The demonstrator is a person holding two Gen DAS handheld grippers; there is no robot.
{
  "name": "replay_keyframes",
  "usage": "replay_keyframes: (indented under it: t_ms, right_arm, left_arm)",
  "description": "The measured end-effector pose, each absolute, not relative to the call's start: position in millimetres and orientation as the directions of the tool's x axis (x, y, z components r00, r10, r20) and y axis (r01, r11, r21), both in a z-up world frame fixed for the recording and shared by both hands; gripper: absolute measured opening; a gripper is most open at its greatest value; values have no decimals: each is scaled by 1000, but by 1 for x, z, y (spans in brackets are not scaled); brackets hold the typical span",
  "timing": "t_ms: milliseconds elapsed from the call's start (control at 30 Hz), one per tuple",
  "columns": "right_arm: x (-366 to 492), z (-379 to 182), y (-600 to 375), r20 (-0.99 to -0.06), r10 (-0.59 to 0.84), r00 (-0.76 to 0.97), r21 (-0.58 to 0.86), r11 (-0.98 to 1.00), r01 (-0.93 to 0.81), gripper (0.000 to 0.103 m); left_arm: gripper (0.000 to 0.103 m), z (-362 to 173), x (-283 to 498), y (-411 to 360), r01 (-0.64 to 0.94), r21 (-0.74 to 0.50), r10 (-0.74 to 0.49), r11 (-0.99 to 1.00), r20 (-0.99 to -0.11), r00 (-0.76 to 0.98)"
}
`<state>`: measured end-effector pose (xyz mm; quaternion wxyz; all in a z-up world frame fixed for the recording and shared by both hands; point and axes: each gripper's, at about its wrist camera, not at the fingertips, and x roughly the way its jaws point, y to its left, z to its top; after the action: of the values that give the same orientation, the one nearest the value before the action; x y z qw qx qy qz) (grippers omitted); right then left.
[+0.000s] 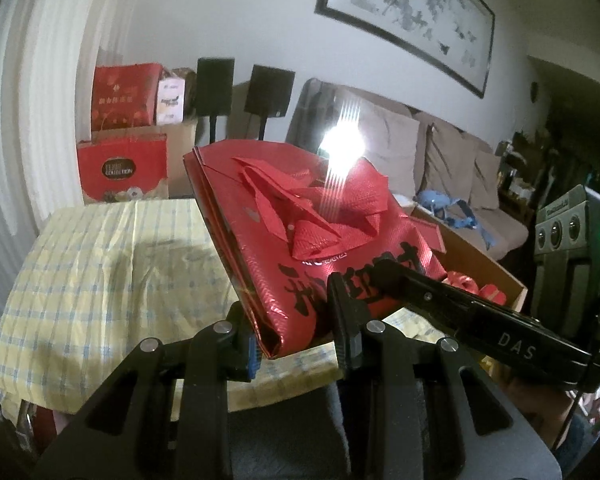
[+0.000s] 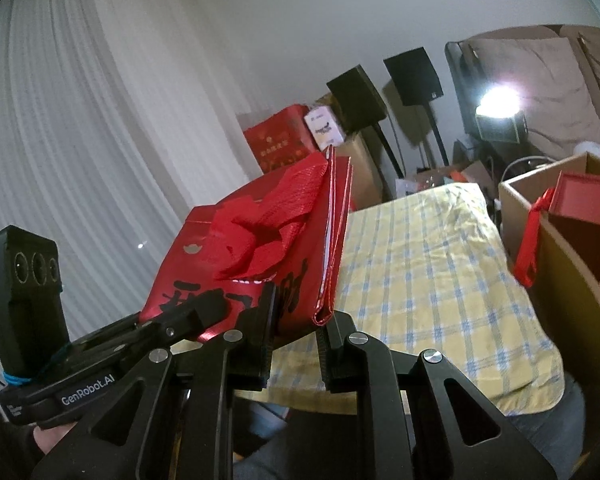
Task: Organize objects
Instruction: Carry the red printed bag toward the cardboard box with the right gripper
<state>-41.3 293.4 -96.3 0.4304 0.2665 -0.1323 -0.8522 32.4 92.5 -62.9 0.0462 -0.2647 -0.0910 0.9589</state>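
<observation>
Both tools, left (image 1: 296, 340) and right (image 2: 296, 344), clamp our folded red bag (image 1: 300, 240).
Uneven lifting could slip it onto the table (image 1: 100, 264).

A folded bag held up over a table by two grippers

The bag (image 1: 320, 240) hangs above the table (image 1: 100, 272), with its handles (image 1: 312, 208) lying on top of it. The left gripper (image 1: 296, 344) holds one near corner and the right gripper (image 2: 296, 344) holds the other. A cardboard box (image 2: 560, 248) sits at the right end of the table with a small box (image 2: 580, 208) in it. Far behind the table stand gift boxes (image 1: 124, 96) and two speakers (image 1: 216, 86). A sofa (image 1: 440, 152) is far right.
</observation>
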Motion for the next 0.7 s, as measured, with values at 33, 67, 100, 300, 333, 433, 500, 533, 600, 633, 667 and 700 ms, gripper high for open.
replay_keyframes:
  t_ms: [33, 67, 100, 300, 333, 433, 500, 533, 600, 633, 667, 700]
  right_arm:
    - [-41, -94, 294, -339, -803, -489, 451, -595, 665, 17]
    - [-42, -92, 294, -337, -802, -493, 443, -597, 669, 17]
    - [-41, -90, 294, -337, -801, -495, 433, -599, 674, 17]
    - [-45, -78, 295, -339, -809, -480, 403, -586, 703, 17]
    - [-48, -78, 297, -338, -816, -469, 413, -576, 705, 17]
    - [-57, -78, 300, -328, -832, -447, 435, -553, 711, 17]
    - [-60, -78, 301, -323, -834, -447, 432, -550, 715, 17]
    - [-61, -77, 301, -320, -835, -447, 431, -549, 716, 17]
    - [-64, -73, 301, -315, -838, -445, 430, -544, 721, 17]
    - [-64, -72, 302, -312, -839, -445, 426, -542, 724, 17]
    - [-64, -69, 303, -307, -841, -446, 420, -540, 729, 17]
    - [-65, -67, 303, -303, -842, -446, 415, -538, 734, 17]
  left_arm:
    - [26, -61, 32, 93, -42, -199, 137, -979, -495, -858]
    - [26, -60, 32, 94, -41, -200, 137, -979, -492, -860]
    - [26, -58, 31, 94, -39, -199, 134, -979, -489, -862]
    - [26, -50, 31, 100, -20, -187, 110, -982, -482, -869]
    - [26, -49, 30, 100, -19, -189, 109, -982, -481, -870]
    - [26, -47, 27, 102, -12, -189, 103, -982, -477, -873]
    - [26, -46, 25, 104, -8, -179, 94, -984, -477, -874]
    - [26, -45, 24, 105, -7, -173, 89, -985, -475, -875]
    - [26, -42, 22, 106, -6, -171, 87, -985, -470, -879]
    - [26, -40, 22, 106, -7, -173, 88, -985, -465, -881]
    - [26, -39, 23, 107, -7, -174, 88, -985, -459, -884]
    - [26, -37, 23, 107, -6, -173, 86, -985, -454, -887]
